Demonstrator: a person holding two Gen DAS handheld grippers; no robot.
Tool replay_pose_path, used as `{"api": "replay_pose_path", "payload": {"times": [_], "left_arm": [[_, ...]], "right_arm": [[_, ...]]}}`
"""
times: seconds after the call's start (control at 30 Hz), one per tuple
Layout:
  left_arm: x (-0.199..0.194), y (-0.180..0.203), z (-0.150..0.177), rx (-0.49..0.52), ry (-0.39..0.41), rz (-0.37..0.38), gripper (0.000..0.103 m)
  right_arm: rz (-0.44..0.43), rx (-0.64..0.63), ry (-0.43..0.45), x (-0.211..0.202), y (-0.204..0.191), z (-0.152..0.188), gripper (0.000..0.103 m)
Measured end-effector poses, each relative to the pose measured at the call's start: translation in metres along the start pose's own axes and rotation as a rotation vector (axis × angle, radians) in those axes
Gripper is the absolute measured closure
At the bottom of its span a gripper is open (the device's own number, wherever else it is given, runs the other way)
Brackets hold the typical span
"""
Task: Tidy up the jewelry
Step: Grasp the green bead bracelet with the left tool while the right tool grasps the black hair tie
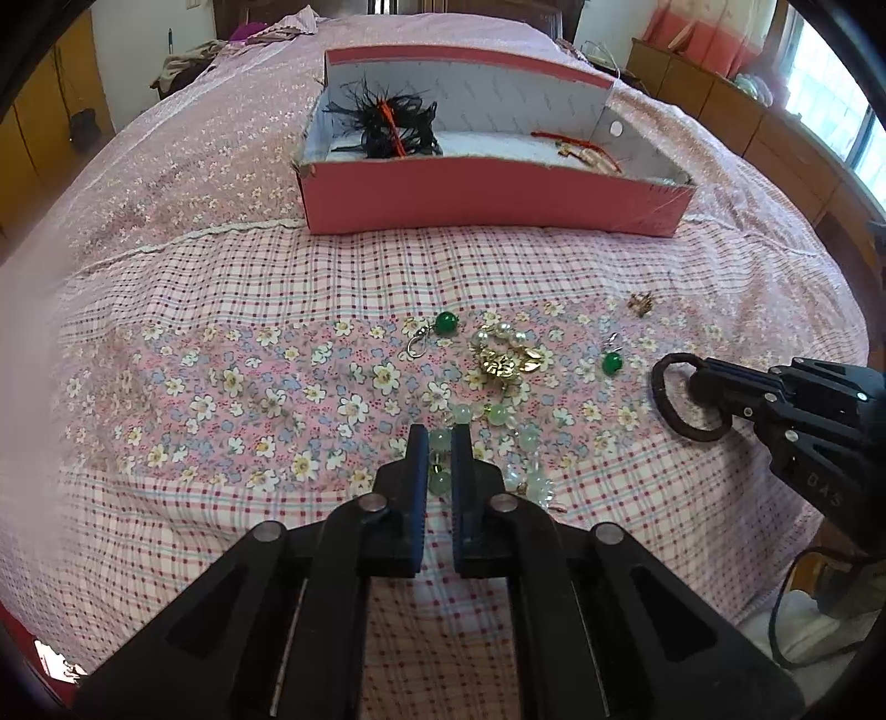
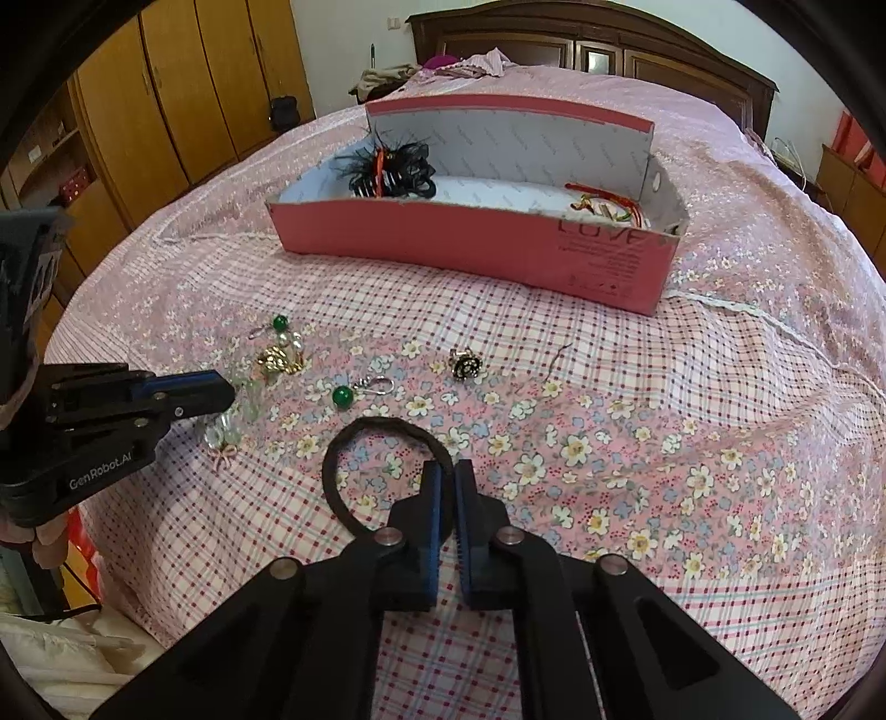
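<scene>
My left gripper [image 1: 441,437] is shut on a pale green bead bracelet [image 1: 498,414] that lies on the bed; it also shows in the right wrist view [image 2: 230,396]. My right gripper [image 2: 447,468] is shut on a dark brown hair tie [image 2: 354,437], also seen in the left wrist view [image 1: 673,412]. Loose on the quilt lie two green bead earrings [image 1: 446,323] [image 1: 611,364], a gold and pearl brooch [image 1: 506,357] and a black and gold flower ring [image 2: 467,365]. The pink box [image 1: 487,196] holds a black feather clip [image 1: 396,124] and red cord pieces [image 1: 576,147].
The bed is covered by a pink floral and checked quilt [image 1: 249,310]. Wooden wardrobes [image 2: 166,99] stand to the left, a dark headboard [image 2: 598,39] behind the box, and low cabinets [image 1: 720,94] to the right. The bed's near edge runs just below the grippers.
</scene>
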State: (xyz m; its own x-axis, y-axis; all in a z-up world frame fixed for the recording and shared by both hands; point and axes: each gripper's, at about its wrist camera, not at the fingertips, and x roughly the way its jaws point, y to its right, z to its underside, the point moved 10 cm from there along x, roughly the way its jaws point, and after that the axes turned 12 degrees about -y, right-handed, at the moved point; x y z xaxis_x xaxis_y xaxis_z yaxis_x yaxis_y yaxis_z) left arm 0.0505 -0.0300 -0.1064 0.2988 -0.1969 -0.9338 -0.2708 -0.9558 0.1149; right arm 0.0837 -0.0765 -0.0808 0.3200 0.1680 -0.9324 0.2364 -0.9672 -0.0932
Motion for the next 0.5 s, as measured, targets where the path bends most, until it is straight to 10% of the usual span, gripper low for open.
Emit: {"api": "replay_pose_path", "payload": {"times": [0.5], "left_arm": [[-0.049, 0.012, -0.009, 0.030, 0.099, 0.027, 0.103]], "right_arm": [[-0.028, 0.020, 0.078, -0.037, 0.002, -0.003, 0.097]]}}
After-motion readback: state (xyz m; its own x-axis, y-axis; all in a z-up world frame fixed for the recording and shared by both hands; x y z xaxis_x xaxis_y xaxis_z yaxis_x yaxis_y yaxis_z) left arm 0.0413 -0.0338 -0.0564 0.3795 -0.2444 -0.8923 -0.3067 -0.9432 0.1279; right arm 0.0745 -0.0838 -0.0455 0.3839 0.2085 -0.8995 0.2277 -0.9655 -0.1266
